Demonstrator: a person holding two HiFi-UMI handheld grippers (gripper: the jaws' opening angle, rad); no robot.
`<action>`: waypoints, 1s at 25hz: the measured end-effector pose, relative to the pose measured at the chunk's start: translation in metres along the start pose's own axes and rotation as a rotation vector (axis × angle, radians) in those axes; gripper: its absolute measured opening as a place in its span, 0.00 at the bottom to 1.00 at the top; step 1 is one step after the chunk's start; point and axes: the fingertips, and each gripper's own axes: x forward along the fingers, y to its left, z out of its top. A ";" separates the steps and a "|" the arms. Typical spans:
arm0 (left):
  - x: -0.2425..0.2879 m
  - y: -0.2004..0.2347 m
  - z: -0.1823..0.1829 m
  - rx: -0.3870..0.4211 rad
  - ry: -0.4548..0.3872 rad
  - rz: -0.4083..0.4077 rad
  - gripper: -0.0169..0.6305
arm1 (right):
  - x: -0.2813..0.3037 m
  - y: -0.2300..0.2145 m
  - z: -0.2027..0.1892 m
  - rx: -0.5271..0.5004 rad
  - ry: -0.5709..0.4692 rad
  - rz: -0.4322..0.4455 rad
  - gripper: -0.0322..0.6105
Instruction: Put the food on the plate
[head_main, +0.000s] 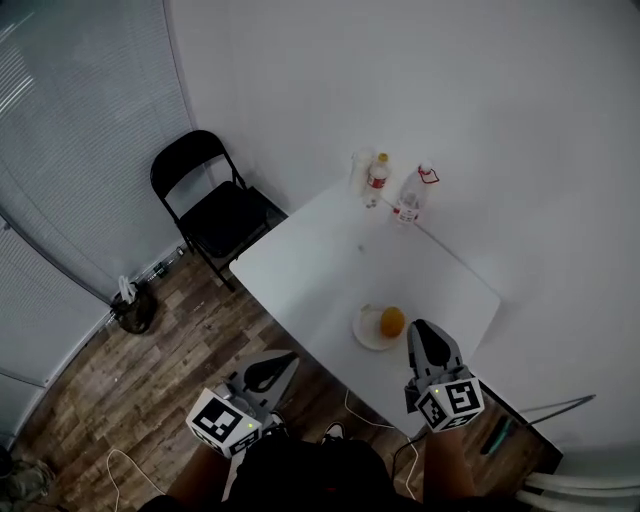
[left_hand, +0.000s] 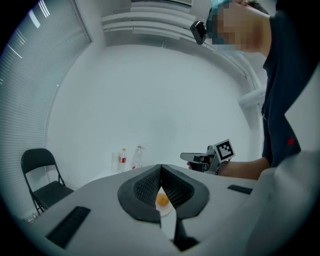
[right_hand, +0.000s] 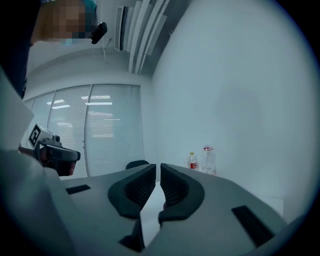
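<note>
Probably an office room: window blinds (head_main: 90, 120), folding chair (head_main: 215, 205), white table (head_main: 330, 260).

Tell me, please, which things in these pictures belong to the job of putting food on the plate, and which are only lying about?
Belong to the job:
- white plate
- orange food, already lying on it

Only lying about:
- red-label bottle
- clear bottle
- glass
- black folding chair
</note>
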 end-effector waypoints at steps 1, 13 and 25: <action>0.002 -0.003 0.002 0.009 -0.008 -0.014 0.06 | -0.010 0.003 0.008 -0.005 -0.019 -0.005 0.11; 0.013 -0.033 0.025 0.041 -0.061 -0.127 0.06 | -0.078 0.042 0.059 -0.151 -0.123 -0.082 0.09; 0.002 -0.041 0.034 0.054 -0.087 -0.166 0.06 | -0.093 0.044 0.062 -0.166 -0.105 -0.137 0.09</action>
